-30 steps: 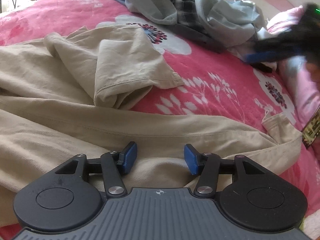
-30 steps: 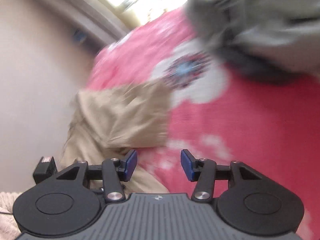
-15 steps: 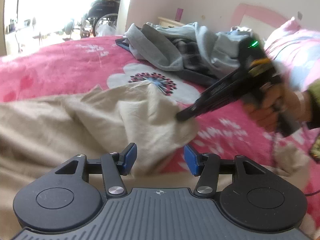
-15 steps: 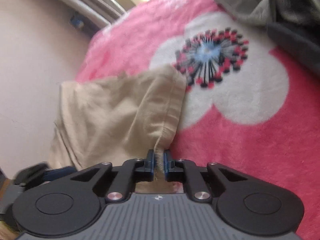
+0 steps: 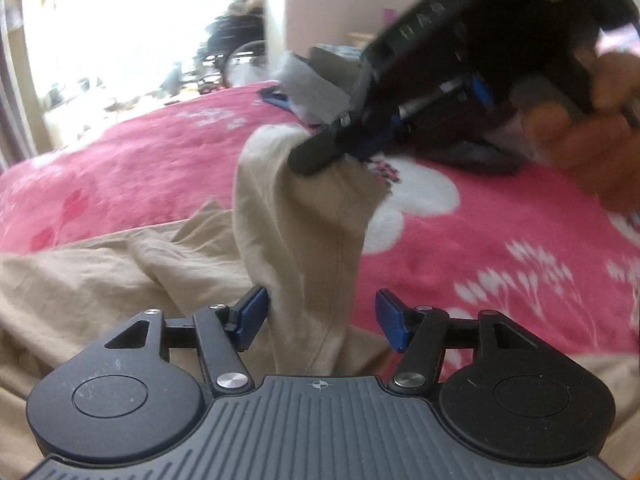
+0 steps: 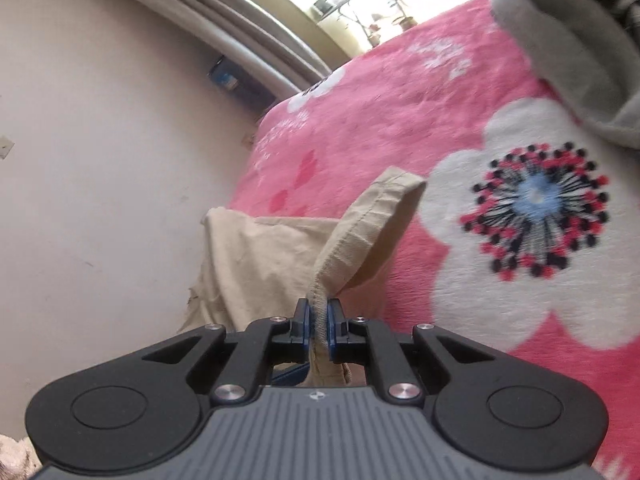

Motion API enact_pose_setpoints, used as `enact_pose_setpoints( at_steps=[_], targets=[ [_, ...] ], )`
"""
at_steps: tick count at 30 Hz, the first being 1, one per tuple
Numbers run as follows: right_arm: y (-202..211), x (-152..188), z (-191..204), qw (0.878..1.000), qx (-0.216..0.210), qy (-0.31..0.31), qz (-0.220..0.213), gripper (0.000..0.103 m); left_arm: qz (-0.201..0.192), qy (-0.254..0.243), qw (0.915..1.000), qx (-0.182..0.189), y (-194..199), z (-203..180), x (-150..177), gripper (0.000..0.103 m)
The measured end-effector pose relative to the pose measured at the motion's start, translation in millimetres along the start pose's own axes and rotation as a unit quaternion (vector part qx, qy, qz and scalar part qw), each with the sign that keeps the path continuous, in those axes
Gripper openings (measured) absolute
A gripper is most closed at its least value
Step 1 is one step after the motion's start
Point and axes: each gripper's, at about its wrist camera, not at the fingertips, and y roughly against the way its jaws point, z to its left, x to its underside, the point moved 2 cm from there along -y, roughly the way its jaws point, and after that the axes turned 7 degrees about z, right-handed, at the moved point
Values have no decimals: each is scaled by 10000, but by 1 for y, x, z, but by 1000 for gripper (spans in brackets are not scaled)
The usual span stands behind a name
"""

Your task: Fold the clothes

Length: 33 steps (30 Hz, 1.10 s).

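1. My right tongs (image 6: 318,322) pinch the beige garment's hem (image 6: 340,256) — lifted above the pink bed (image 5: 132,168).
2. My left tongs (image 5: 320,318) gape around hanging cloth.
3. Risk: thin grip — hem could slip.

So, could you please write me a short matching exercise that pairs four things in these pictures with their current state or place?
Things:
1. left claw
2. right claw
3. beige garment
4. grey clothes pile

States or places:
A. lying heaped on the pink blanket, untouched
B. open, fabric hanging between its fingers
C. one hem lifted off the bed, the rest lying crumpled
D. shut on a stitched hem

Pairs: 1-B, 2-D, 3-C, 4-A
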Motion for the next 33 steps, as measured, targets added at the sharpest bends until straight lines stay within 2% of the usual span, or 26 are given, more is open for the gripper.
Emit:
enact_pose_setpoints(
  at_steps=[3,5,8,9,14,17,21,29,33],
  targets=[
    [-9,-2,6,9998,-170,-38,82,12,-47,61,9995,-301,-3,3,-4,59],
    [-14,-4,9,9998,-186,18,117,13,59,239,9984,-510,-10,9,-4,59],
    [-14,-10,-1,9998,-116,-164,42,18,314,893,9946,-433,-21,29,-2,54],
    [-14,-9,-8,9994,-150,-314,25,23,343,1053,9932,-368,-21,34,0,54],
    [-15,-8,-46,9938,-319,-1060,-59,29,474,1805,9824,-50,-26,60,6,54],
    [-15,-7,-68,9877,-419,-1505,-110,37,448,1841,9819,3,-26,61,8,54],
    [-17,-6,-98,9766,-547,-2076,-163,43,418,1831,9822,36,-27,61,10,54],
    [-52,-8,-96,9758,-823,-2020,149,43,398,1842,9820,98,-28,63,13,54],
    [-51,-13,-87,9789,-1062,-1742,93,38,397,1804,9827,92,-29,62,13,54]
  ],
)
